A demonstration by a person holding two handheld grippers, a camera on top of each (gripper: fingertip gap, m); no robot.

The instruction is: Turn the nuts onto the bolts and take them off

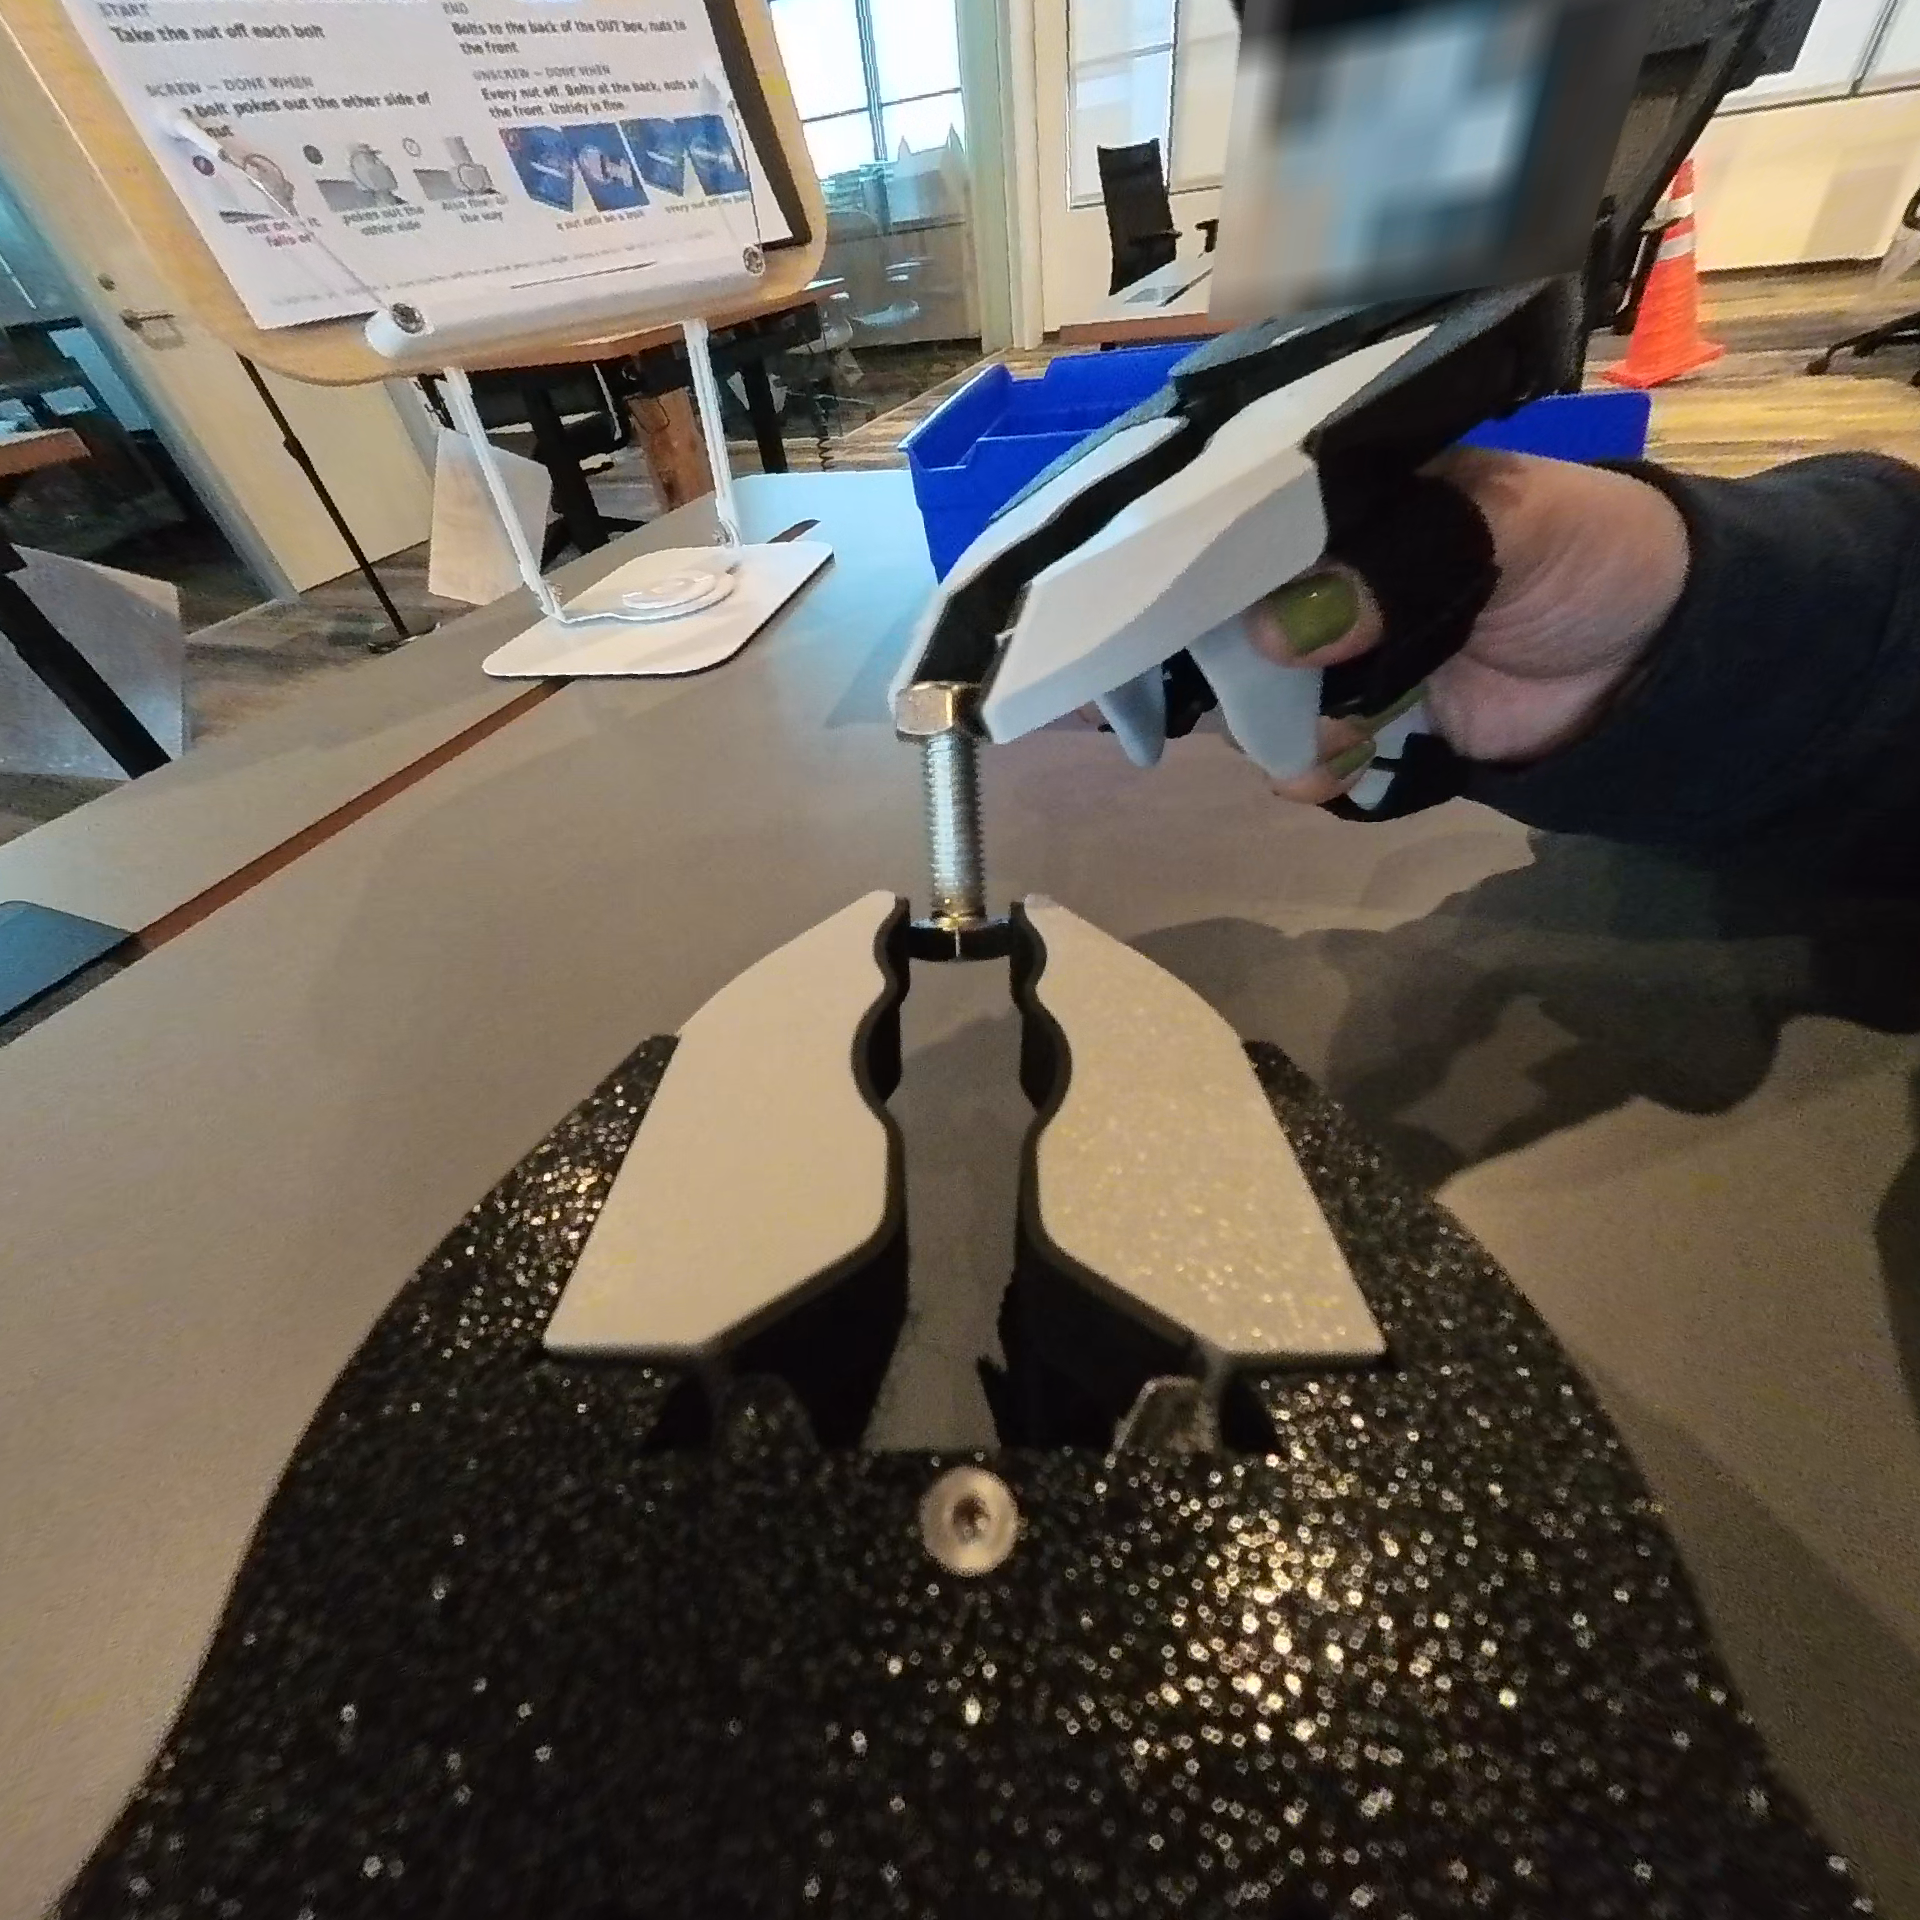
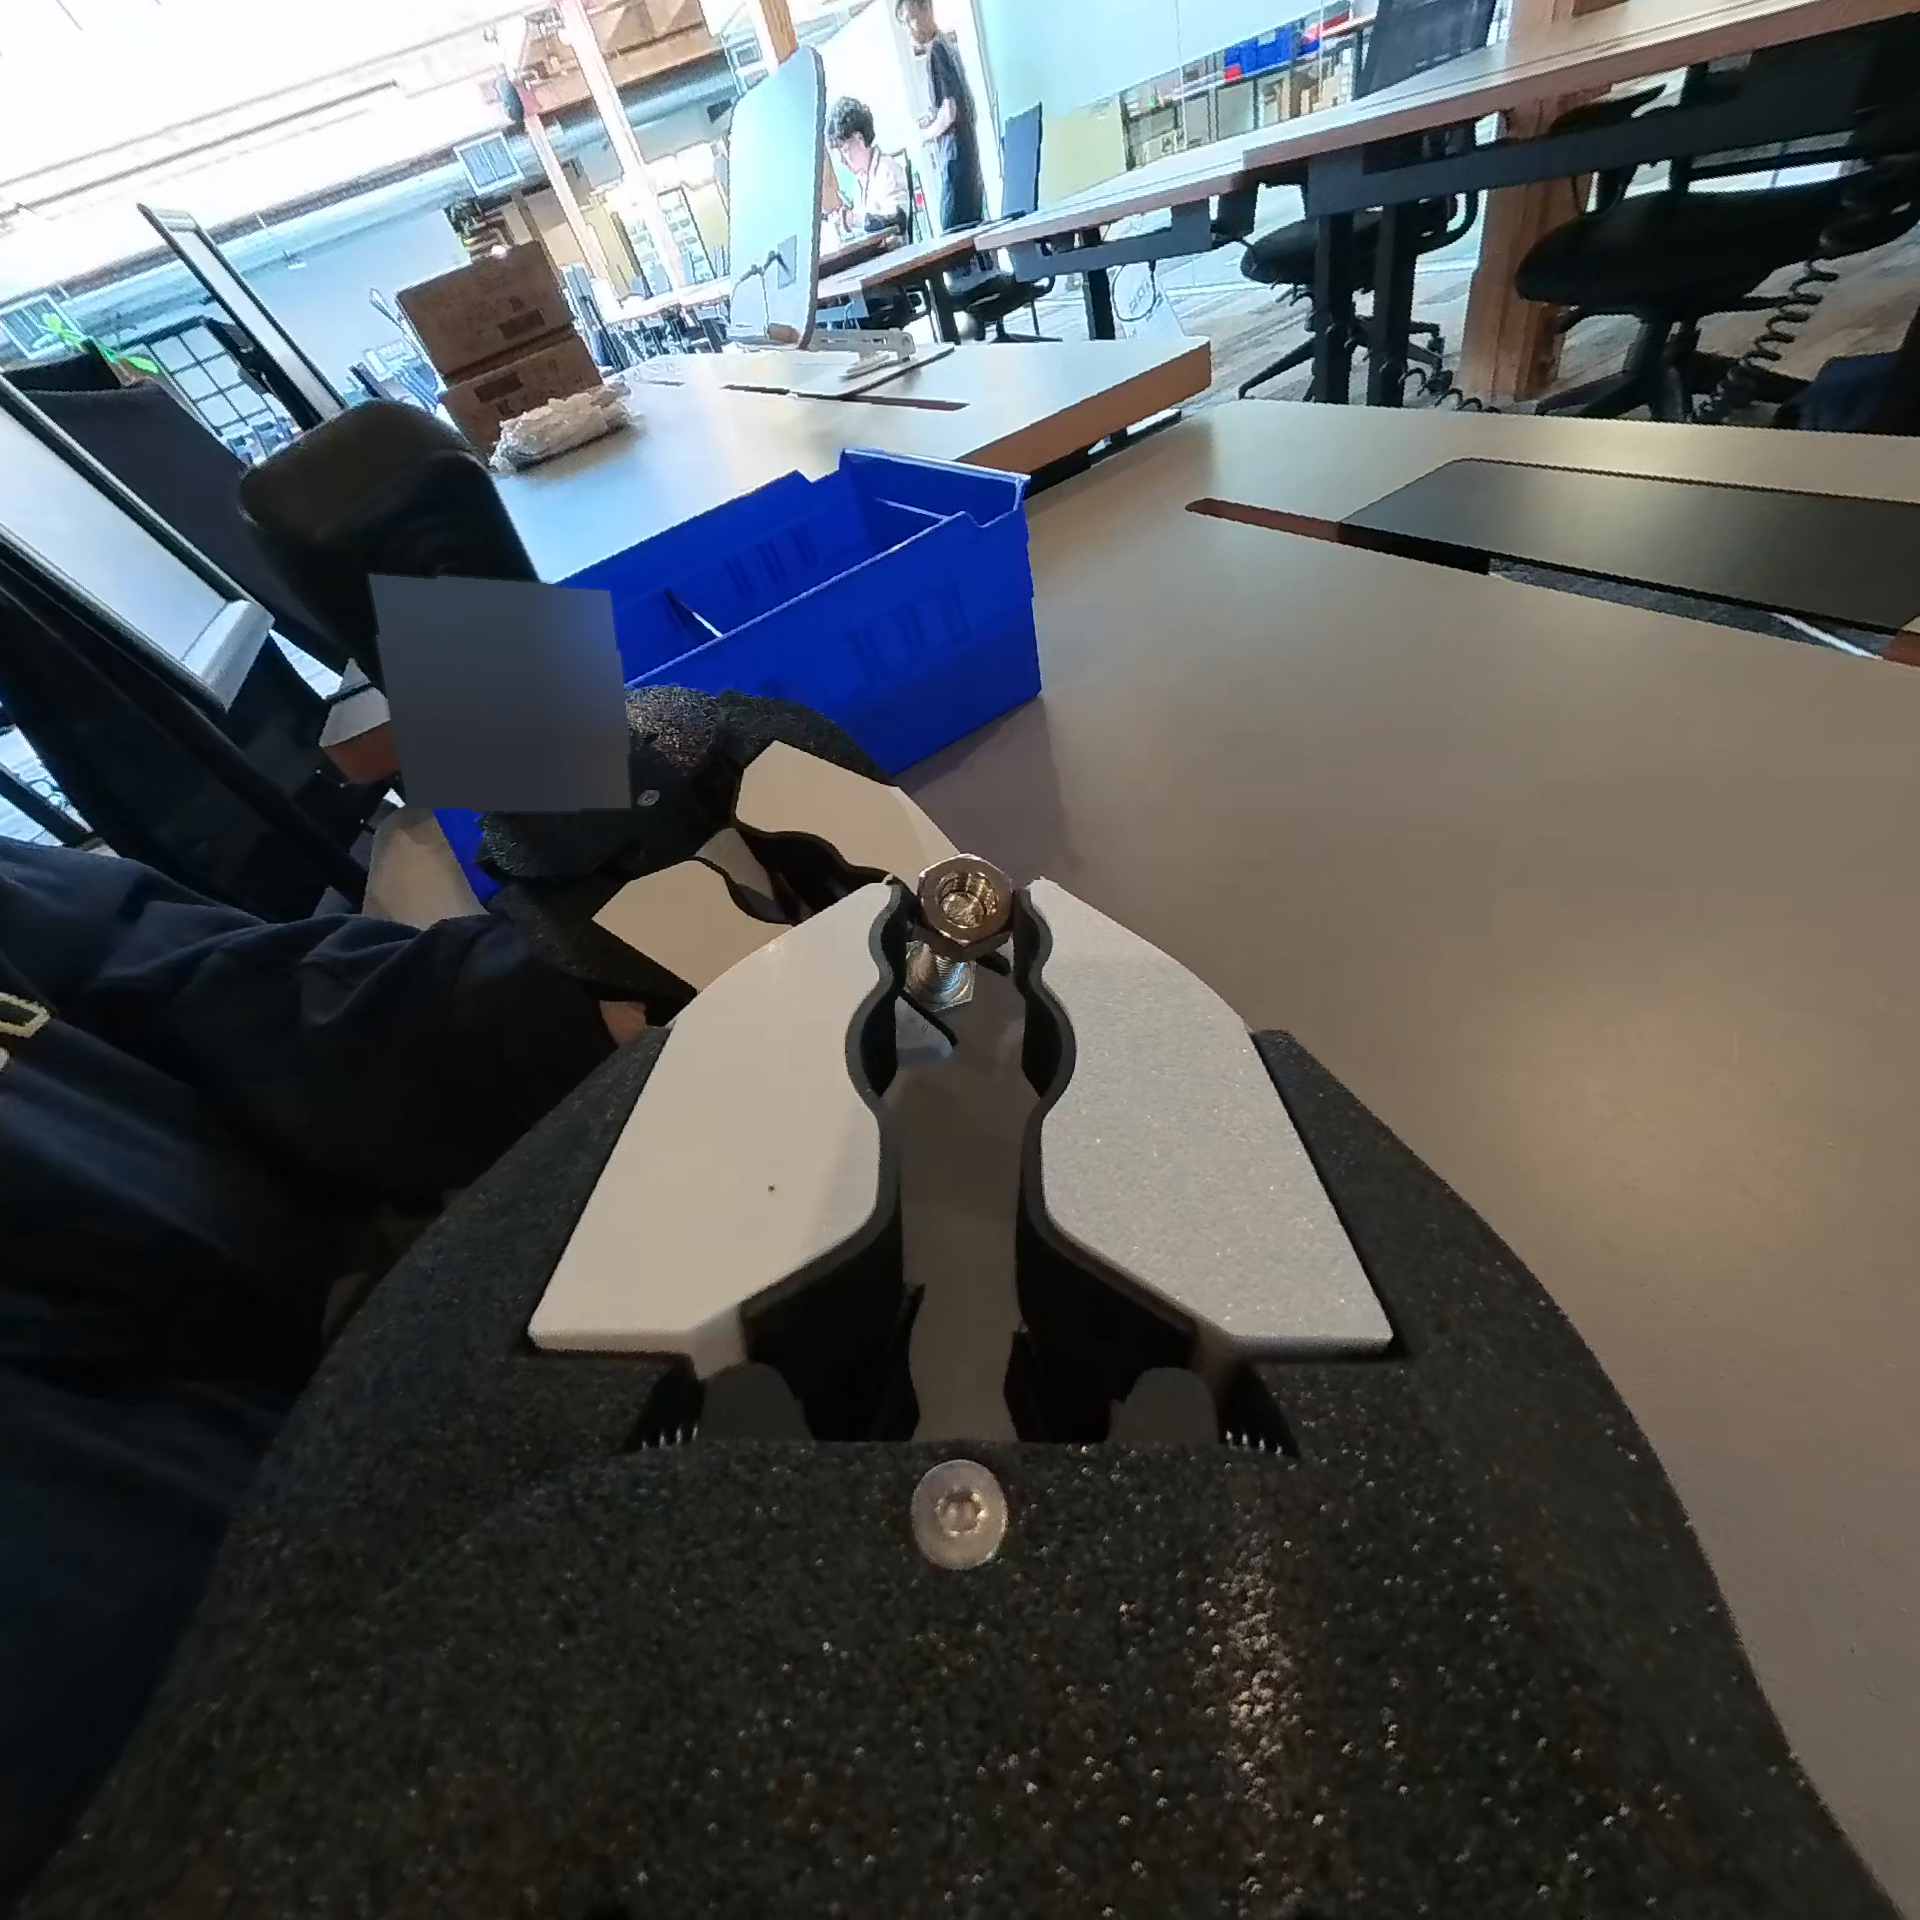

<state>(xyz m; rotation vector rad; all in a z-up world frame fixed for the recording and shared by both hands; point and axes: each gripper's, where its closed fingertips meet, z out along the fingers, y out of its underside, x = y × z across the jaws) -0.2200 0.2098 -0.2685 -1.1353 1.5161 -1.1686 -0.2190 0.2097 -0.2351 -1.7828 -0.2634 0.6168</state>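
Note:
A silver bolt (image 1: 954, 831) stands upright, threads up, above the grey table (image 1: 416, 1039). My left gripper (image 1: 957, 928) is shut on the bolt's head at the bottom. My right gripper (image 1: 951, 698), held by a gloved hand (image 1: 1507, 644), comes in from the right and is shut on a silver hex nut (image 1: 935, 713) at the top end of the bolt. In the right wrist view the nut (image 2: 962, 906) sits between the fingertips of my right gripper (image 2: 964, 896), with the bolt (image 2: 935, 979) below it and my left gripper (image 2: 774, 868) behind to the left.
A blue divided bin (image 1: 987, 457) stands on the table behind the grippers; it also shows in the right wrist view (image 2: 894, 634). An instruction board on a white stand (image 1: 468, 156) is at the back left. A dark-sleeved arm (image 2: 208, 1039) is at the left. Only a small space, under 4 cm, lies between the two pairs of fingers.

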